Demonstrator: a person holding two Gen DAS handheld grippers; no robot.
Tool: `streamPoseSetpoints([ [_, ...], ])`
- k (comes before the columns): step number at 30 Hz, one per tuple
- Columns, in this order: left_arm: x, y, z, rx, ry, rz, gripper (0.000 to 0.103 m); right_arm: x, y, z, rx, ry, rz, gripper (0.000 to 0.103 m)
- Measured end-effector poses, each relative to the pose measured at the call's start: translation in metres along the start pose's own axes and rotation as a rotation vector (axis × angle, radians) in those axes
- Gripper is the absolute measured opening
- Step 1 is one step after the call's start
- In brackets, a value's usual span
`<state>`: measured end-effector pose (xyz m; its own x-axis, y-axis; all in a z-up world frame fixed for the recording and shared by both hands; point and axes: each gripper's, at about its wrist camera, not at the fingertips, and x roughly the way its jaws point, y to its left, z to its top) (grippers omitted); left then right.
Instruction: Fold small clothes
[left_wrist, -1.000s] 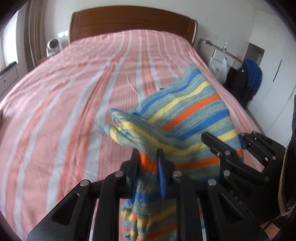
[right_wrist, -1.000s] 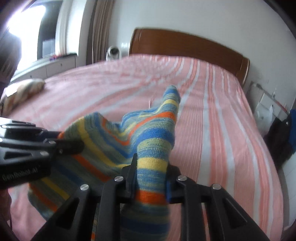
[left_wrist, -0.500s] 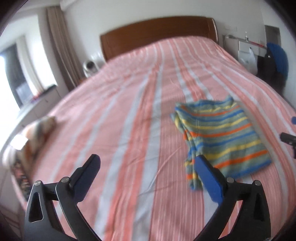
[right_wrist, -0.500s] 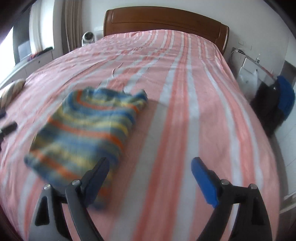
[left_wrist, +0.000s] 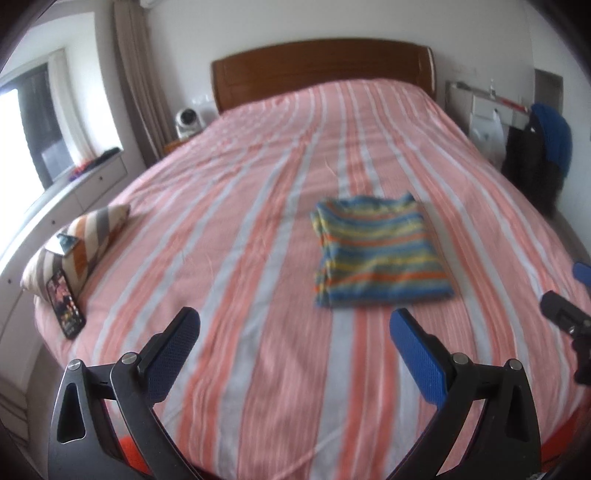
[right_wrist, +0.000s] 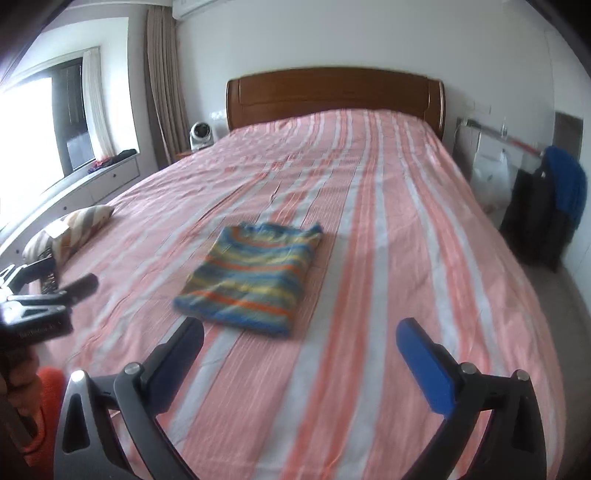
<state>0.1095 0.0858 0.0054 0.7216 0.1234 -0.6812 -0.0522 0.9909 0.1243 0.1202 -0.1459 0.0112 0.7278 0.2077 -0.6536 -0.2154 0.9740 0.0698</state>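
A small striped knit garment (left_wrist: 376, 254) in blue, yellow and orange lies folded flat as a rectangle on the pink striped bed (left_wrist: 258, 206). It also shows in the right wrist view (right_wrist: 255, 280). My left gripper (left_wrist: 295, 343) is open and empty, held back from the garment near the foot of the bed. My right gripper (right_wrist: 299, 354) is open and empty, also back from the garment. The left gripper shows at the left edge of the right wrist view (right_wrist: 48, 299), and the right gripper at the right edge of the left wrist view (left_wrist: 569, 314).
A striped pillow (left_wrist: 74, 247) with a phone (left_wrist: 64, 242) on it lies at the bed's left edge, and another phone (left_wrist: 65, 304) leans against it. A wooden headboard (left_wrist: 321, 70) stands at the far end. A dark bag and blue cloth (left_wrist: 543, 155) stand to the right of the bed.
Both grippers let go of the striped garment and opened. They pulled back towards the foot of the bed. The garment now lies folded flat on the bed.
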Motion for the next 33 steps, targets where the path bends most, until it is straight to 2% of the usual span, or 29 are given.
streamPoseSetpoints([
  [3, -0.005, -0.002, -0.010, 0.003, 0.038, -0.025, 0.103, -0.010, 0.009, -0.011, 0.013, 0.007, 0.025, 0.103],
  [6, -0.014, -0.003, -0.018, 0.003, 0.042, -0.027, 0.103, -0.021, 0.018, -0.018, 0.010, 0.023, 0.041, 0.103],
  [10, -0.027, -0.007, -0.027, 0.011, 0.048, -0.055, 0.103, -0.028, 0.029, -0.024, -0.010, 0.099, 0.001, 0.103],
  [15, -0.038, -0.009, -0.035, 0.001, 0.058, -0.082, 0.103, -0.047, 0.038, -0.029, -0.022, 0.107, -0.011, 0.103],
  [20, -0.043, -0.007, -0.034, -0.013, 0.039, -0.075, 0.103, -0.054, 0.045, -0.026, -0.052, 0.079, -0.045, 0.103],
  [33, -0.037, -0.008, -0.035, -0.028, 0.037, -0.043, 0.103, -0.047, 0.041, -0.031, -0.041, 0.110, -0.066, 0.103],
])
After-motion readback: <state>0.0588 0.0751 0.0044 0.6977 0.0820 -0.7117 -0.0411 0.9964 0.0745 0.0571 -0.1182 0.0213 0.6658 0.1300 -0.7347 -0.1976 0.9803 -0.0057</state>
